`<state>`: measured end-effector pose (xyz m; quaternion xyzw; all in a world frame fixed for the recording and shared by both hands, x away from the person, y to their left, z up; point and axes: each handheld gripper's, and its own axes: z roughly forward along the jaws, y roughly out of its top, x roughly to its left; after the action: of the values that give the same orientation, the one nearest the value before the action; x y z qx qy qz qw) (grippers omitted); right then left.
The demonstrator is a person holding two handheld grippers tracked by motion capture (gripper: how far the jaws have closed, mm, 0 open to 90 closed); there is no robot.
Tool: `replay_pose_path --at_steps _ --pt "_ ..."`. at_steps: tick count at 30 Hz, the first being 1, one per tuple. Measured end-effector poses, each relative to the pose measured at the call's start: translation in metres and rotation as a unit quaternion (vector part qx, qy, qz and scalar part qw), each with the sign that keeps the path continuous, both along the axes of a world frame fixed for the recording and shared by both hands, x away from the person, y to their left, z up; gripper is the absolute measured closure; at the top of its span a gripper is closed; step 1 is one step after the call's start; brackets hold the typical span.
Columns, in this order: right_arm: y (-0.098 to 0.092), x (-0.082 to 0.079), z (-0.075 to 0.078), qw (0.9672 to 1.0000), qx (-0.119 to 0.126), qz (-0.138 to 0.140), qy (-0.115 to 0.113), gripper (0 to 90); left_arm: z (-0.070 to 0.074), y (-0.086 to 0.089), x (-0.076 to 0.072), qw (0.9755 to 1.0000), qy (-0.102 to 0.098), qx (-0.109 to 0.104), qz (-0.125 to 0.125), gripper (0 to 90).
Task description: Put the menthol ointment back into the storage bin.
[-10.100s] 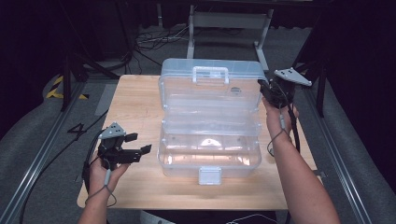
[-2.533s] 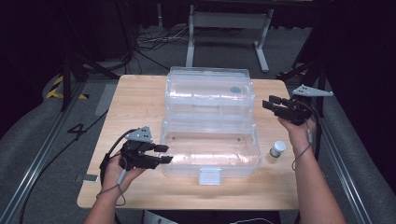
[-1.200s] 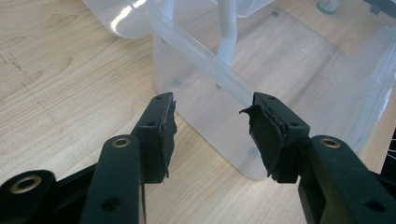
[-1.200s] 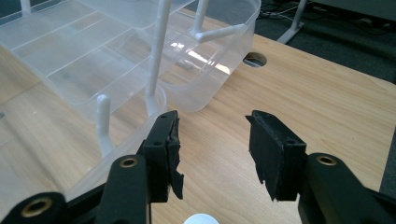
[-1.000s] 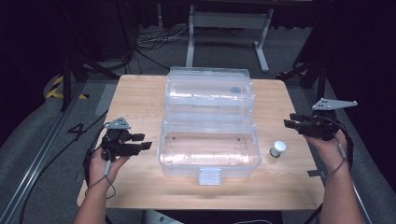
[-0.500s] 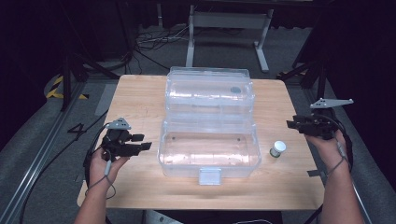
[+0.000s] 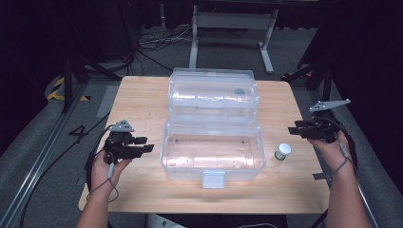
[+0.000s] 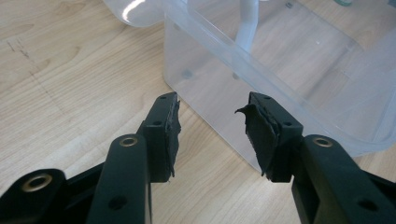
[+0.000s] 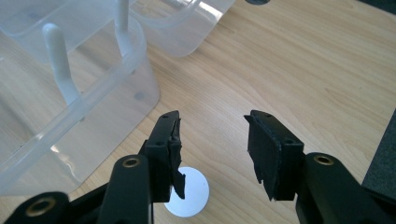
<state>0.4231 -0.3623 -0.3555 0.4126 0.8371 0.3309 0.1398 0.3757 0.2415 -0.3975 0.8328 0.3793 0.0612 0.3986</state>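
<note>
A clear plastic box (image 7: 212, 152) stands open in the middle of the wooden table (image 7: 142, 99), its lid (image 7: 214, 92) tipped back behind it. A small white-capped jar (image 7: 283, 151) stands on the table just right of the box. My left gripper (image 7: 148, 144) hovers left of the box, pointing at its near wall (image 8: 280, 70). The left gripper's jaws (image 8: 212, 107) are open with nothing between them and have just been closing a little. My right gripper (image 7: 292, 127) is off to the right, above the jar's cap (image 9: 189, 196). It is open and empty (image 9: 212, 121), its jaws having just been opening.
A small dark round piece (image 7: 239, 90) shows at the lid's right part. The box has a white latch (image 7: 213, 179) at its front. Bare wood lies on both sides of the box. Cables and stands fill the dark floor behind the table.
Since a couple of seconds ago both hands have drawn back from the box toward the table's sides. Over the last second they have hardly shifted. The jar has stayed put.
</note>
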Motion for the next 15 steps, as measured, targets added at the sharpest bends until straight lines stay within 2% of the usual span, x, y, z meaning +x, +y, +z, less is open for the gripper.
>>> replay_pose_path --at_steps 4,6,8,15 --pt "0.001 0.001 -0.003 0.9999 -0.001 0.000 0.017 54.7 -0.001 -0.001 0.001 1.0000 0.001 0.004 -0.002 55.4" --pt "0.003 0.003 -0.005 0.9995 -0.011 0.002 0.031 54.5 -0.001 -0.002 0.000 1.0000 0.006 0.006 -0.002 55.5" --pt "0.004 0.003 -0.006 0.9993 -0.013 0.006 0.034 54.5 -0.002 -0.002 0.001 0.9999 0.006 0.008 -0.003 55.6" --pt "0.011 0.007 -0.015 0.9970 -0.035 0.019 0.066 53.3 -0.002 -0.003 0.001 0.9999 0.009 0.011 -0.004 55.5"
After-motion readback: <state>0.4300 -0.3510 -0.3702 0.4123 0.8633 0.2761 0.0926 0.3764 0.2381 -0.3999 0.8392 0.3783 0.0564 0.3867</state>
